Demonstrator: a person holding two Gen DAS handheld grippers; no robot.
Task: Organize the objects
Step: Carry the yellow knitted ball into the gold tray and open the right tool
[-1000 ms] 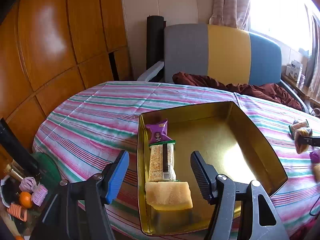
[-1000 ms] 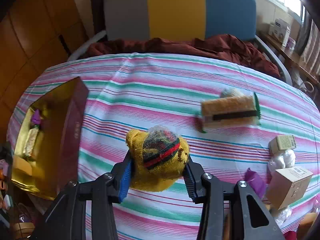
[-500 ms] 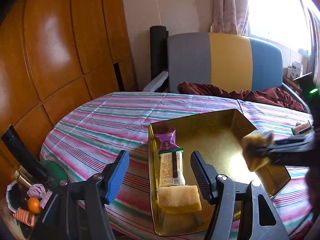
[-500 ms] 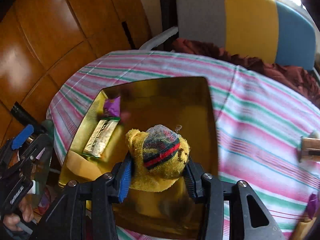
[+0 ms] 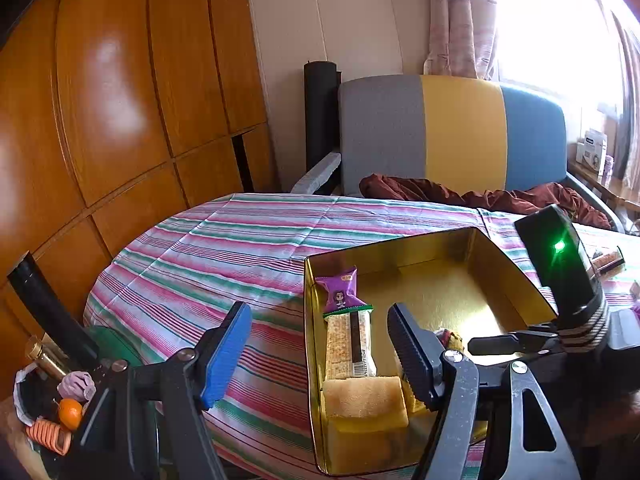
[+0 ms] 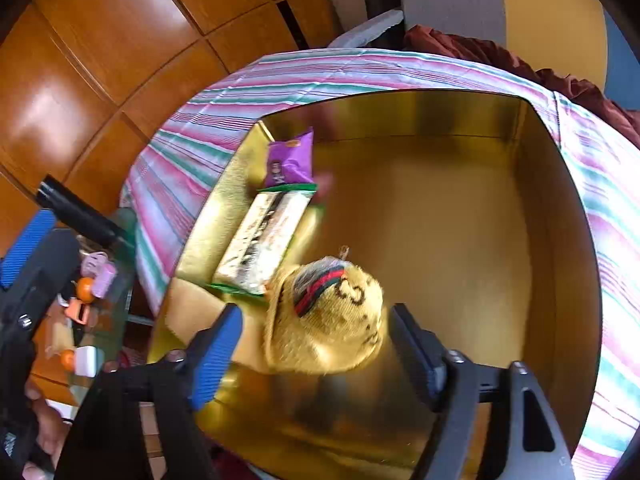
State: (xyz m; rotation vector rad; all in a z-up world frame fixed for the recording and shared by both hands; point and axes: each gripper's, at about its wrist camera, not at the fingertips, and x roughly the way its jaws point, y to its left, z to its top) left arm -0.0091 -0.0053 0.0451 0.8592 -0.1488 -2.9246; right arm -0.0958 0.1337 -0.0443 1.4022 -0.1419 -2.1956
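Left wrist view: looking over a round table [image 5: 240, 248] draped in a pink, green and white striped cloth, glossy orange-brown wood panelling [image 5: 100, 100] curving along the left, a pale wall and curtain [image 5: 460, 16] behind, bright window light washing out the upper right. Standing beyond the table, a chair [image 5: 452, 132] backed in grey, yellow and blue, with a dark red cloth [image 5: 480, 196] bunched on its seat. Sitting near the table's edge, a gold tin box [image 5: 504, 276], holding a purple packet [image 5: 340, 292], a wrapped wafer bar [image 5: 352, 344] and a yellow sponge cake [image 5: 362, 392] in a row along its left wall. Hovering just left of that box, the left gripper [image 5: 320, 356], jaws opening, gripping nothing. Right wrist view: hanging over the box, the right gripper [image 6: 316, 344], jaws opening, pads parting from the yellow knitted pouch [image 6: 328, 320] lying between them on the gold floor, just beside the wafer bar. Showing at lower left, small clutter and an orange [image 6: 85, 289] below the table edge.
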